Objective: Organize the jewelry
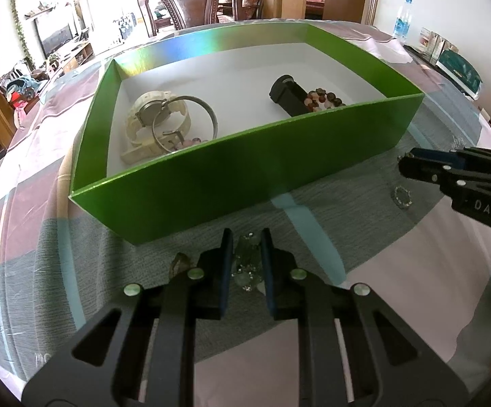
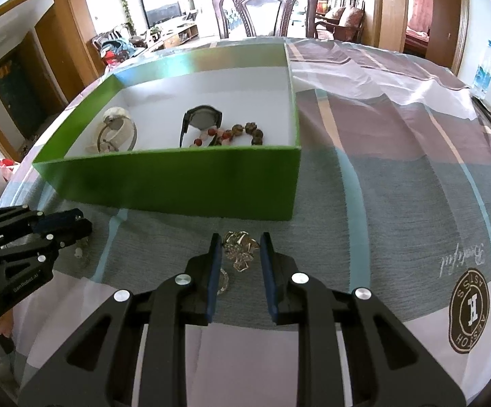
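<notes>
left gripper (image 1: 247,254): I have it low over the desk, its blue pads narrowed around a clear crystal bead bracelet (image 1: 245,266); the pads look to be touching the beads, so I read this as a pinch, though part of the bracelet lies outside the fingers.
right gripper (image 2: 238,254): fingers only partly spread, straddling a small gold-and-crystal brooch (image 2: 240,249) on the cloth. I see gaps on both sides, so I judge it is not clamped.
small ring (image 1: 402,197): a beaded ring lying on the desk just beside the right gripper's fingers, untouched.
green box (image 1: 231,183): open-topped, right behind both pieces. Inside already are a cream watch (image 1: 150,120), a metal bangle (image 1: 191,123), a black watch (image 1: 287,96) and a brown bead bracelet (image 2: 242,132).
risk, left side: smooth round beads may roll out of the pads on the lift. The loose end could drag on the cloth or catch the box's near wall.
risk, right side: the brooch is flat and irregular. If I close off-centre it could flip or skid toward the ring.
risk, box: the near wall is tall and light. A low carry could nudge the box and shift what lies inside.
risk, crowding: both grippers work near each other, so lifting together could make them collide.
</notes>
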A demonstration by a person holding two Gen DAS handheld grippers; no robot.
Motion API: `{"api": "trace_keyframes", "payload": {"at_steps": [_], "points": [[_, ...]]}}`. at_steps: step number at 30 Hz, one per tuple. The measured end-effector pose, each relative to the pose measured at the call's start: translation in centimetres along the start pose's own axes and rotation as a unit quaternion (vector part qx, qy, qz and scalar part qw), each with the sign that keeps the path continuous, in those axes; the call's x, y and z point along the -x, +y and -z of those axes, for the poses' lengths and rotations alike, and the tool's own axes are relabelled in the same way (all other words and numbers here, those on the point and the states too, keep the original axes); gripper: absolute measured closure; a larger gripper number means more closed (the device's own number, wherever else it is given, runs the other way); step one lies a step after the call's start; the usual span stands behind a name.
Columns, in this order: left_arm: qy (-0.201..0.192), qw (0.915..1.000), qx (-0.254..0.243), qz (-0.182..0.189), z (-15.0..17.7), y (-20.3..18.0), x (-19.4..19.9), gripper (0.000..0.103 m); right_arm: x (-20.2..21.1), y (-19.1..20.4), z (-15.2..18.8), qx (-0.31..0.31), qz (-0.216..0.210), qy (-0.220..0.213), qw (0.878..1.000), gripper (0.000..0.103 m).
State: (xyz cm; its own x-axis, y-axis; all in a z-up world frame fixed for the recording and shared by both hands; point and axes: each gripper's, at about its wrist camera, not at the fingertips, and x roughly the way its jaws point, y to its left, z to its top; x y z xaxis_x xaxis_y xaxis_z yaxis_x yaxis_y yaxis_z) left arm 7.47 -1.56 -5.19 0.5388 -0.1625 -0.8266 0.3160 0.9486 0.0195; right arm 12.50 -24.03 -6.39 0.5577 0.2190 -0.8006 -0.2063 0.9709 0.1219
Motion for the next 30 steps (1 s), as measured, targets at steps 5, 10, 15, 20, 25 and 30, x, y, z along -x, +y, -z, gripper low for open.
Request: {"api": "trace_keyframes", "payload": {"at_steps": [5, 10, 15, 20, 25, 30], "points": [[-0.021, 0.9996, 0.017, 0.001, -0.3, 0.9, 1.2, 0.088, 0.3, -0.3, -0.2, -0.011, 0.003, -0.011, 1.000, 0.080], [-0.045, 0.9970, 0.062, -0.002, -0.8, 3.5, 2.8, 0.088, 0.3, -2.3, -0.7, -0.057, 0.013, -0.010, 0.998, 0.080], [-0.046, 0.9954, 0.084, 0.007, -0.7, 4.9, 3.0, 0.088, -0.4, -3.7, -0.8, -0.086, 0.007, 0.010, 0.996, 0.080], [-0.035, 0.9971, 0.067, 0.012, -0.5, 4.2, 2.4, 0.088, -0.5, -3.5, -0.8, -0.080, 0.006, 0.013, 0.997, 0.079], [-0.017, 0.9990, 0.036, 0.023, -0.2, 2.7, 1.5, 0.074, -0.5, -3.4, -0.7, -0.080, 0.006, 0.015, 0.997, 0.079], [0.003, 0.9996, 0.009, 0.026, 0.3, 1.3, 0.6, 0.059, -0.5, -3.4, -0.7, -0.076, 0.007, 0.015, 0.997, 0.079]]}}
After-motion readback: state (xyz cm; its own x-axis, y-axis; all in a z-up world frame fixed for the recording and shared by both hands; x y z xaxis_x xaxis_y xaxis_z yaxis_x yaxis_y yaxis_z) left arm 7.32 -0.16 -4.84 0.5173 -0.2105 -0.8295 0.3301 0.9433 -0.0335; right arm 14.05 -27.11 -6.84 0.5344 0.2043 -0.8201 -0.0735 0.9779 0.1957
